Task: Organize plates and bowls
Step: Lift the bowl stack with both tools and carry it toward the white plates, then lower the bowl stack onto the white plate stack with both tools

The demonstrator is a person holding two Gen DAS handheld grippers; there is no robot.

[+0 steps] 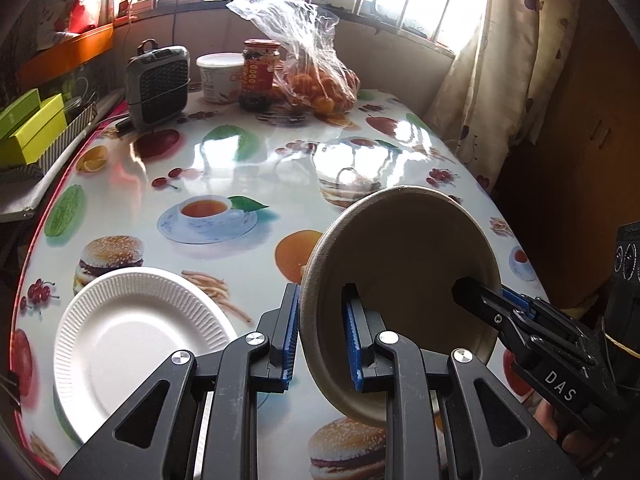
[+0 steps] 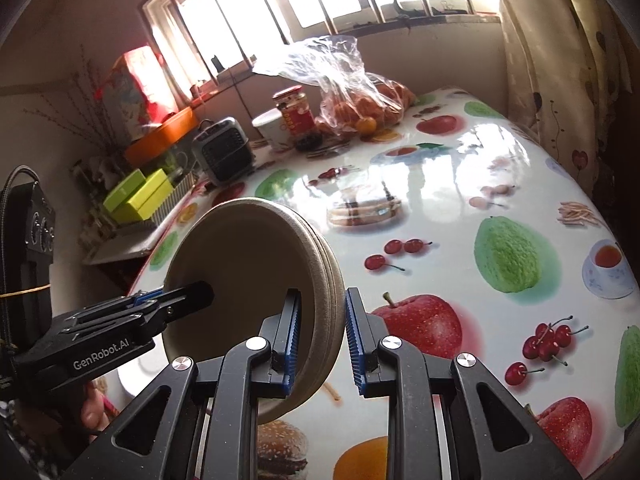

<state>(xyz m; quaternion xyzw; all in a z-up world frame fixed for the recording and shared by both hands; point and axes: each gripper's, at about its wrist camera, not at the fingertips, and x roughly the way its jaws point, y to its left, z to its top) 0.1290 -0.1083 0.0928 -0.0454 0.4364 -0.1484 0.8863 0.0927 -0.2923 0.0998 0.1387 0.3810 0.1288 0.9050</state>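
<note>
The stack of brown bowls (image 1: 404,280) is held above the table (image 1: 240,168) on opposite rims, so it stays level: the left gripper (image 1: 320,340) and the right gripper (image 2: 322,340) are both clamped on it. The white plate (image 1: 136,344) lies nearby, probably as a separate pile.

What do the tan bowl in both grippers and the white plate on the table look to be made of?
Tan bowl: likely molded paper pulp; matte, grainy surface, and its rim shows layers, perhaps several nested. White plate: probably pressed paper or foam; matte white, ribbed fluted rim.
</note>
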